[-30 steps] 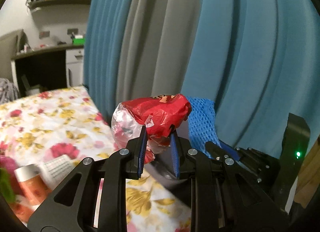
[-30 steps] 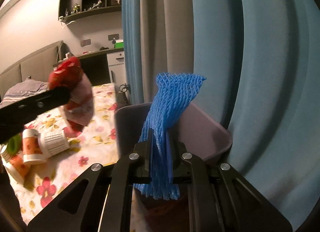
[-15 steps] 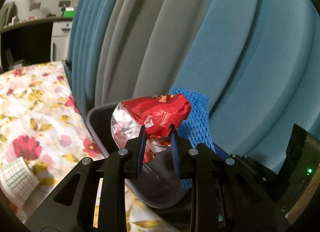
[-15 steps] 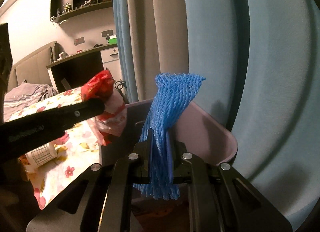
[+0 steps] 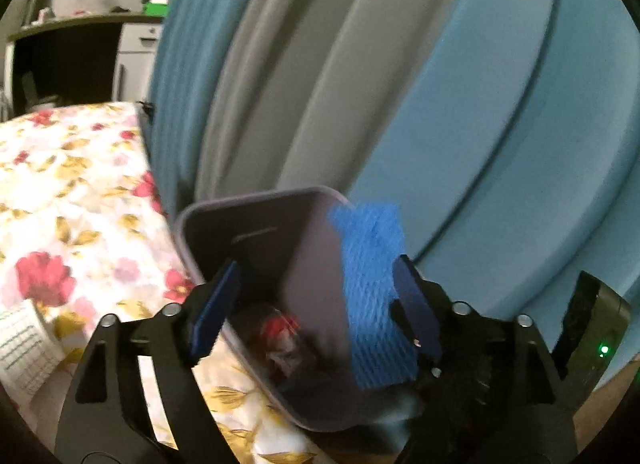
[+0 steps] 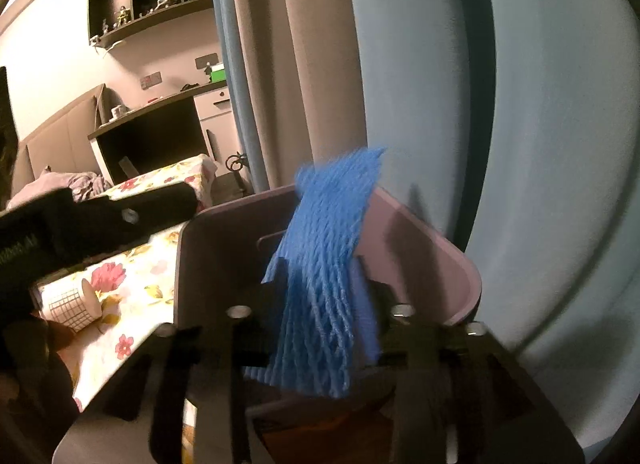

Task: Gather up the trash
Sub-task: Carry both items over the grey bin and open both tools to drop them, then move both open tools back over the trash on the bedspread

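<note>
While both grippers hang over the grey plastic bin (image 5: 256, 199), its smooth rounded-rectangle rim tilts toward the flowered bedsheet (image 5: 60, 191). The left gripper (image 5: 316, 308) is opening, its blue-padded fingers (image 5: 214, 310) spread wide with nothing between them. Below them, down in the bin's dark hollow, lies the crinkly red-and-silver foil wrapper (image 5: 280, 338), crumpled into a loose wad. Over to the right gripper (image 6: 316, 312): its jaws are opening too, and the blue foam net (image 6: 324, 264) stands between them, a soft ribbed mesh sleeve, blurred, tilted and flaring at the top above the bin's back wall (image 6: 420, 240). The fingers there are smeared by motion, and they no longer seem to pinch the mesh. In the left view that same net (image 5: 372, 292) shows as a tall blue strip just beside the right-hand pad. On the bedsheet beside the bin lies a paper cup (image 6: 72, 306) with a grid print, tipped on its side. Heavy blue and grey curtains (image 5: 460, 83) fall in broad folds behind.
</note>
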